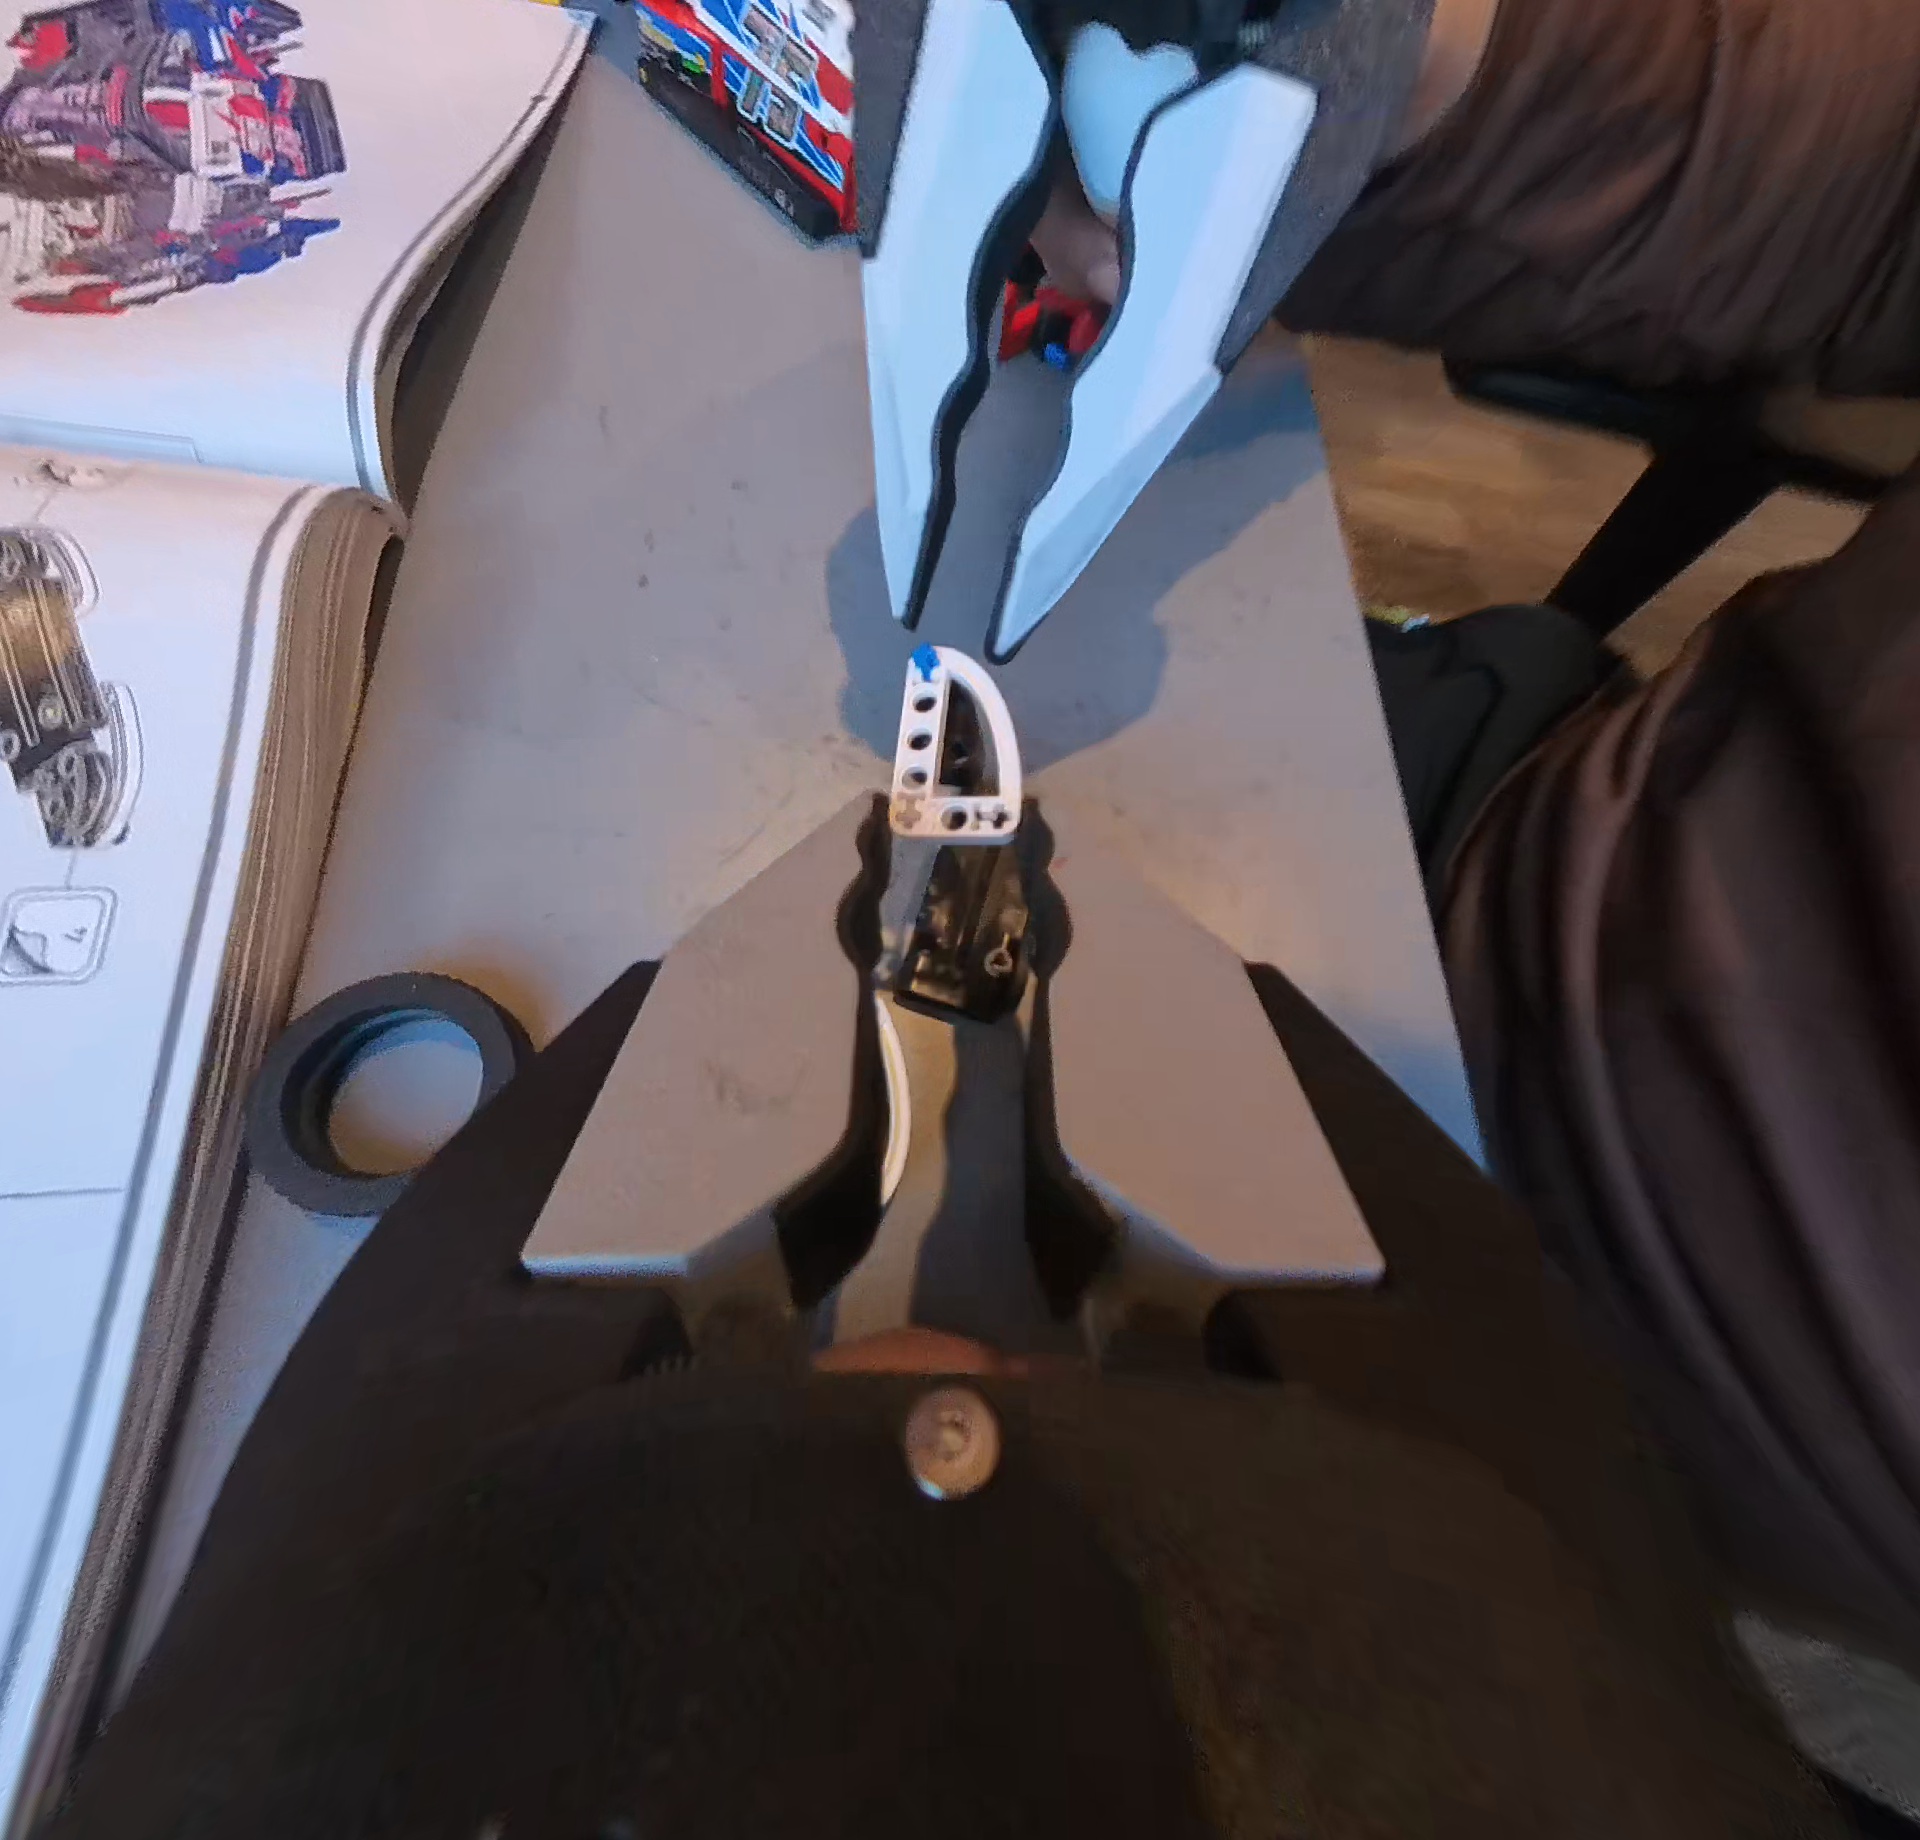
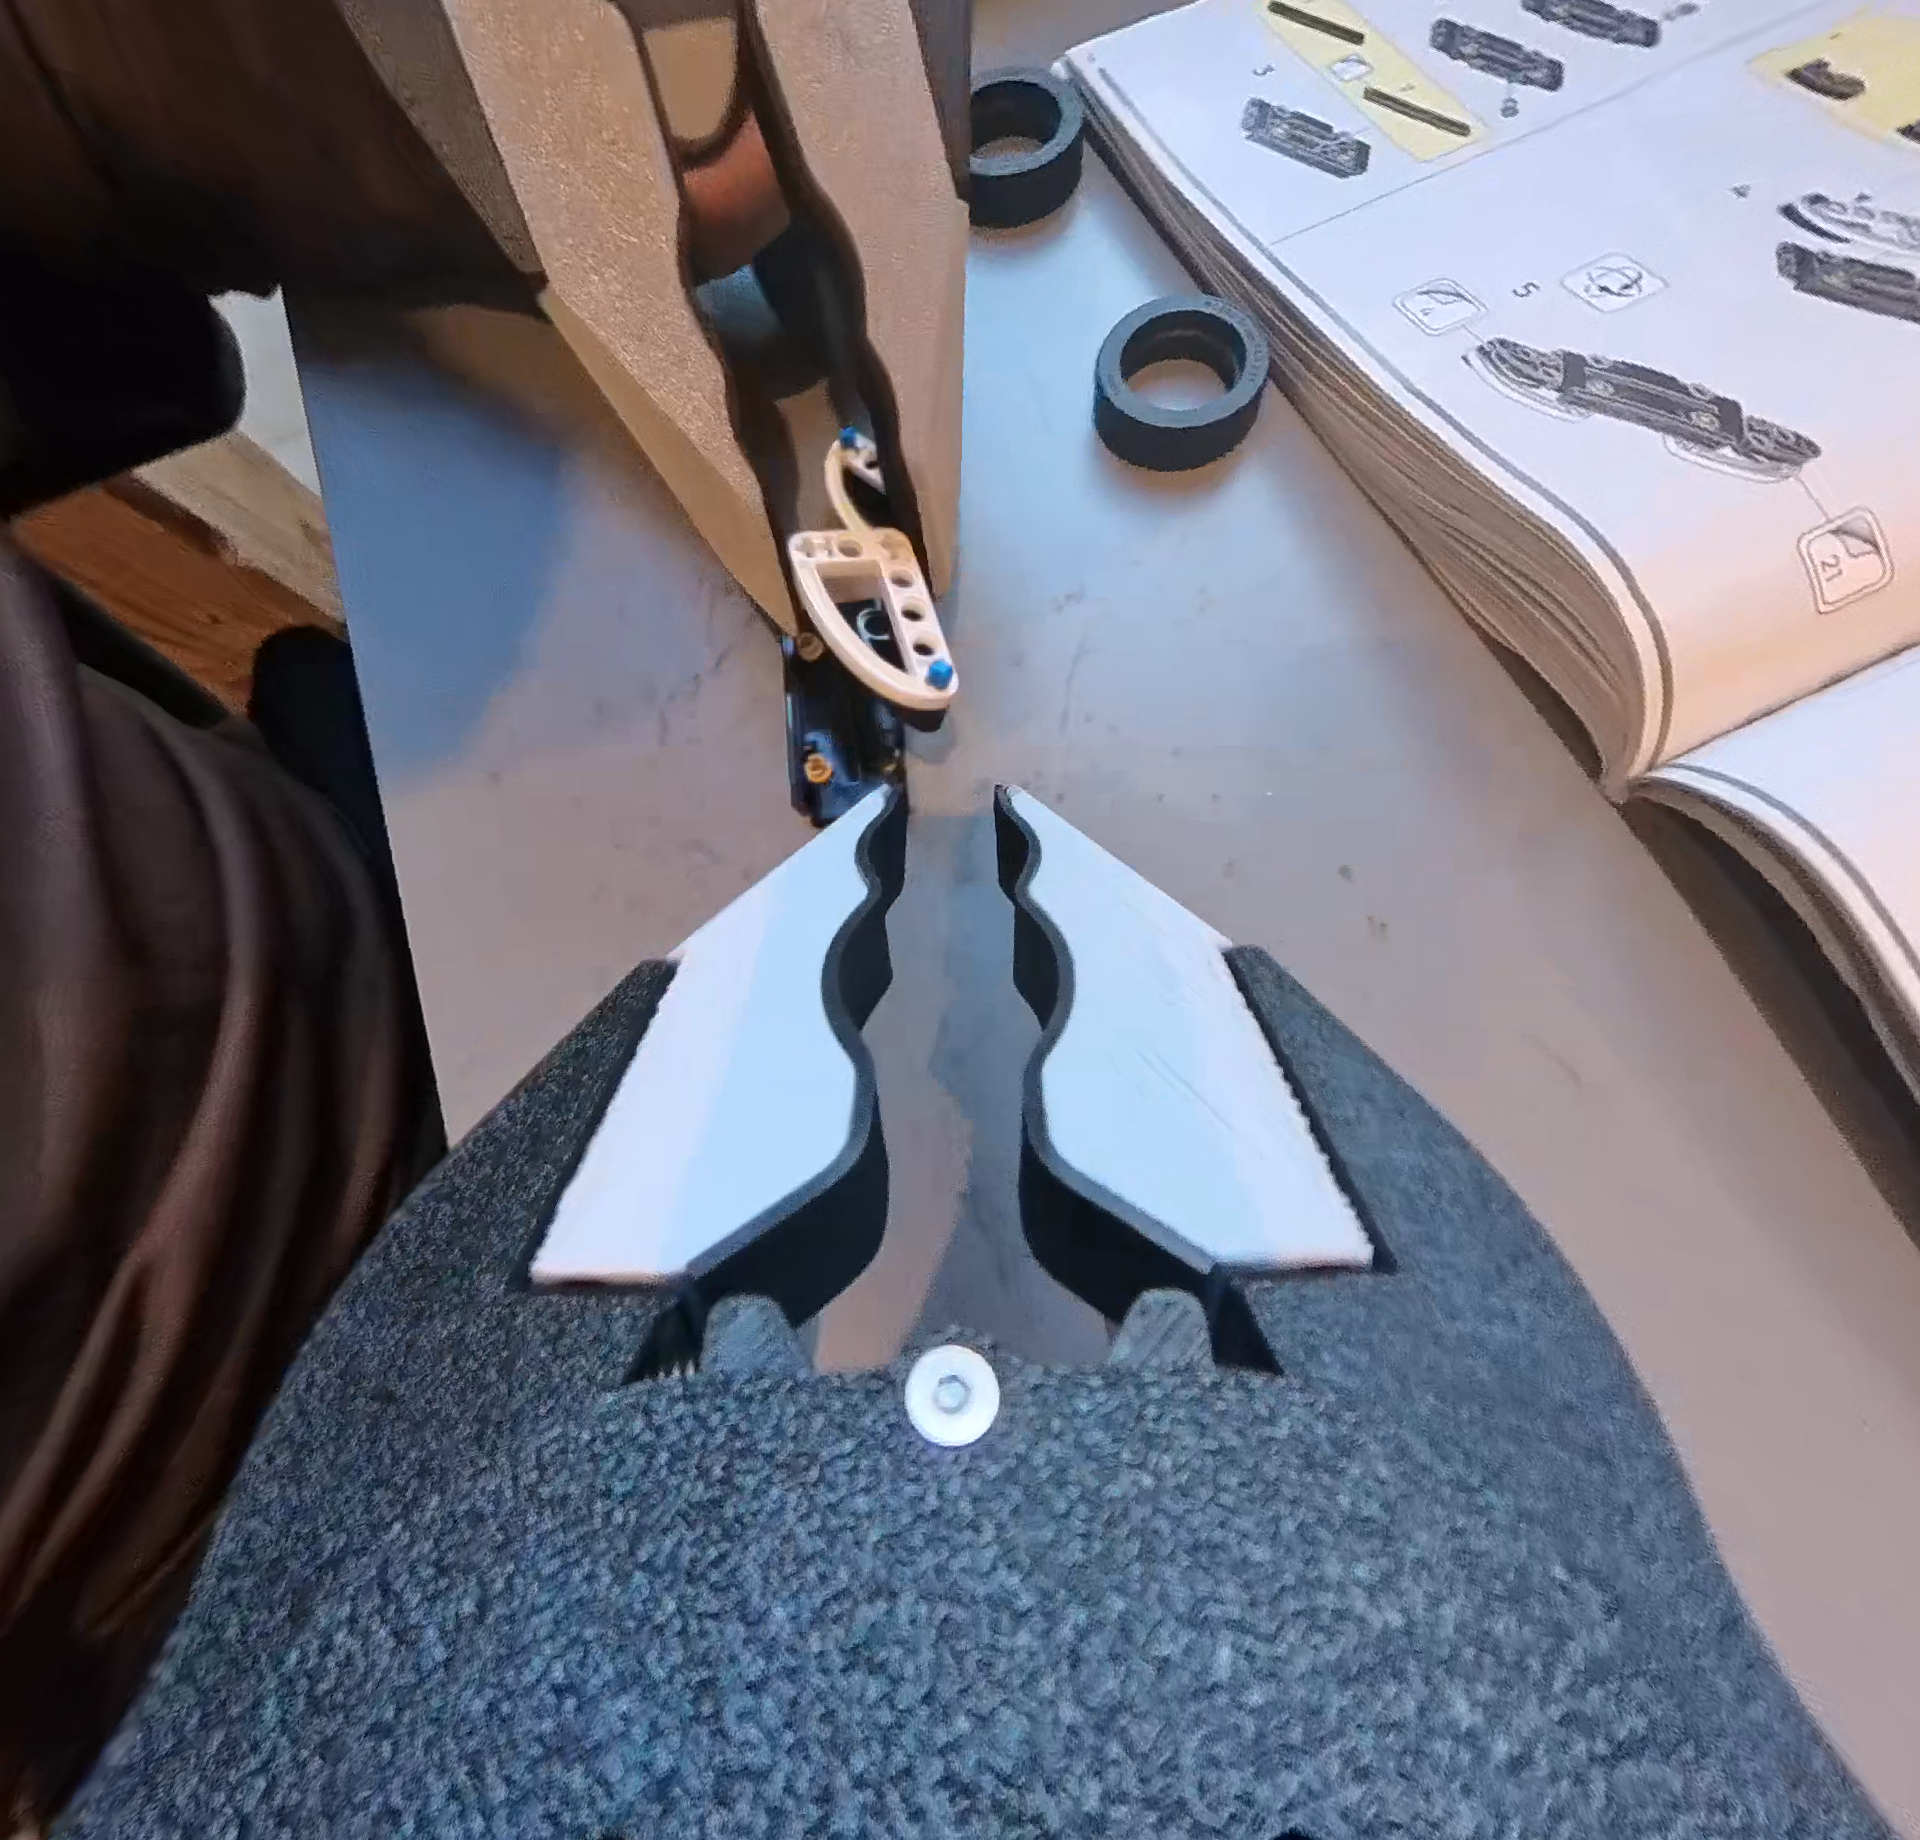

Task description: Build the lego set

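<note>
My left gripper is shut on a small lego assembly: a black body with a white curved panel that sticks out past the fingertips, and a blue pin at the panel's tip. In the right wrist view the left gripper comes down from above with the same panel above the grey table. My right gripper, with white fingers, is slightly open and empty. Its tips sit just beyond the panel's blue-pinned end, apart from it.
An open instruction booklet lies on the table beside the work spot. Two black tyres sit near it; one shows in the left wrist view. A lego box and red parts lie farther off. A brown sleeve is near the table edge.
</note>
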Tool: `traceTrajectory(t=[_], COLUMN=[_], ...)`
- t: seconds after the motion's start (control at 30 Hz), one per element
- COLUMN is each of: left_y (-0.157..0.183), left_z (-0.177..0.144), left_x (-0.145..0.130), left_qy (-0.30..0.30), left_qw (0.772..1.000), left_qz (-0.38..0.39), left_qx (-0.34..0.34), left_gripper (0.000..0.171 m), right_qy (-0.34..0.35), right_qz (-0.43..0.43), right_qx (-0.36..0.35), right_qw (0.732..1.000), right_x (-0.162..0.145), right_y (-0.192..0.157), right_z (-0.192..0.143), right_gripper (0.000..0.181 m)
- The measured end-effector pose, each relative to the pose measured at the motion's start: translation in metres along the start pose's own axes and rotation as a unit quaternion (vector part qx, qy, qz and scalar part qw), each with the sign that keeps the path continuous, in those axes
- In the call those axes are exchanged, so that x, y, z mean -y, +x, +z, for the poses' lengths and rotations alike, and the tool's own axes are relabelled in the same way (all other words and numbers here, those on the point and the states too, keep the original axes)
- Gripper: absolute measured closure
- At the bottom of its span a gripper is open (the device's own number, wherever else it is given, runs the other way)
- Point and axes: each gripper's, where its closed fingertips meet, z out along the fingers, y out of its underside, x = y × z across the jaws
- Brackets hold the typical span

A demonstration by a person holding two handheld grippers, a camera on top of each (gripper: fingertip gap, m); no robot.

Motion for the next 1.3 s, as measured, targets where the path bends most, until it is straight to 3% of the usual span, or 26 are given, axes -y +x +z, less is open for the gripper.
traceTrajectory(t=[0.27, 0.43, 0.67, 0.97, 1.3], left_y=[-0.005, -0.012, -0.020, -0.033, -0.034], left_z=[-0.016, -0.017, -0.027, -0.040, -0.033], left_x=[0.017, 0.021, 0.026, 0.034, 0.030], left_qy=[0.070, 0.081, 0.108, 0.142, 0.114], left_qw=[0.993, 0.995, 0.993, 0.986, 0.988], left_qz=[-0.086, -0.050, -0.044, -0.061, -0.012], left_qx=[-0.038, 0.003, 0.034, 0.066, 0.105], left_gripper=[0.149, 0.149, 0.149, 0.149, 0.149], right_qy=[0.040, 0.100, 0.182, 0.170, 0.191], right_qz=[0.040, 0.060, 0.025, -0.070, -0.046], right_qx=[0.023, 0.004, -0.121, -0.238, -0.207], right_qw=[0.998, 0.993, 0.976, 0.954, 0.958], right_x=[0.012, 0.024, 0.039, 0.039, 0.041], right_y=[-0.003, 0.002, 0.011, 0.014, 0.014], right_z=[-0.002, 0.001, -0.011, -0.003, -0.007], right_gripper=[0.166, 0.158, 0.155, 0.154, 0.155])
